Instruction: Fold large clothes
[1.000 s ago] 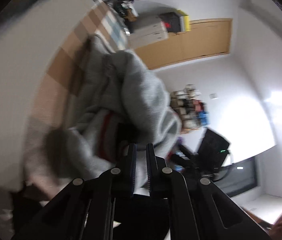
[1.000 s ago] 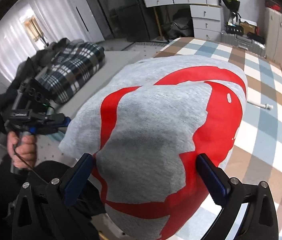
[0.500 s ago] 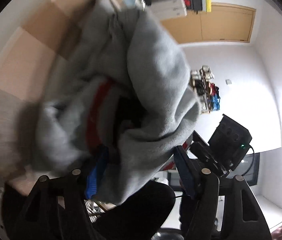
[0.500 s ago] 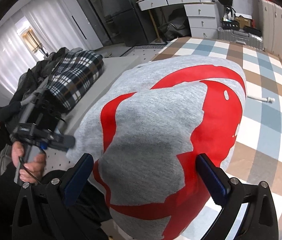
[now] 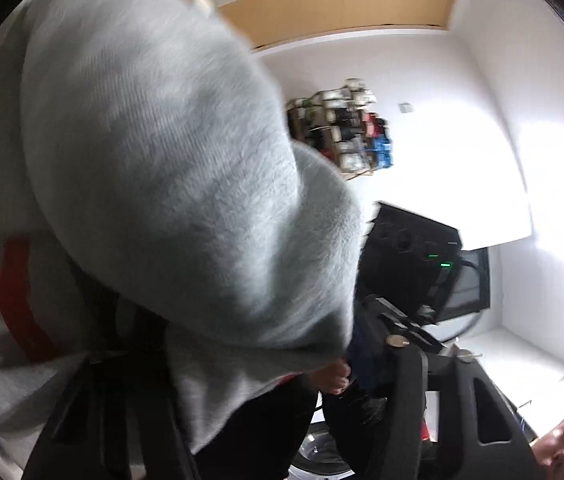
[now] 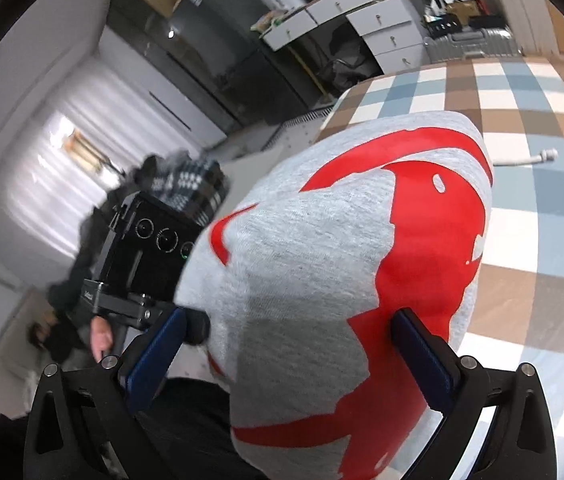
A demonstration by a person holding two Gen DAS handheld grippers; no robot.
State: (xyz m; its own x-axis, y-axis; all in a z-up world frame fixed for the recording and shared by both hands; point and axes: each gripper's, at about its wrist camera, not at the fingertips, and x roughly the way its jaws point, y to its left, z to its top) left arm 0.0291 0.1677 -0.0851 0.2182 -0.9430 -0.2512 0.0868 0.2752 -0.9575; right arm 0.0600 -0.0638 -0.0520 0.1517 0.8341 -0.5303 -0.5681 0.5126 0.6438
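Note:
A grey sweatshirt (image 6: 301, 264) with a big red print lies bunched at the near edge of the checked bed. My right gripper (image 6: 287, 344) stands wide open, one finger on each side of the bulging cloth, pads apart from it. In the left wrist view the grey sweatshirt (image 5: 170, 168) fills the left half. A thick fold lies between the jaws of my left gripper (image 5: 242, 340), which are closing. The cloth hides its left finger; its right fingertip (image 5: 361, 352) shows at the hem. From the right wrist view, the left gripper's black body (image 6: 142, 252) meets the cloth's left side.
The bed cover (image 6: 521, 128) is checked brown, blue and white, with a small white tube (image 6: 529, 158) on it. A plaid blanket (image 6: 194, 184) lies beyond the bed. White drawers (image 6: 381, 20) and a cluttered shelf (image 5: 341, 128) stand by the walls.
My left gripper went from shut to apart and pushed into the sweatshirt, which now fills its view. The right wrist view rolled; its jaws stayed wide.

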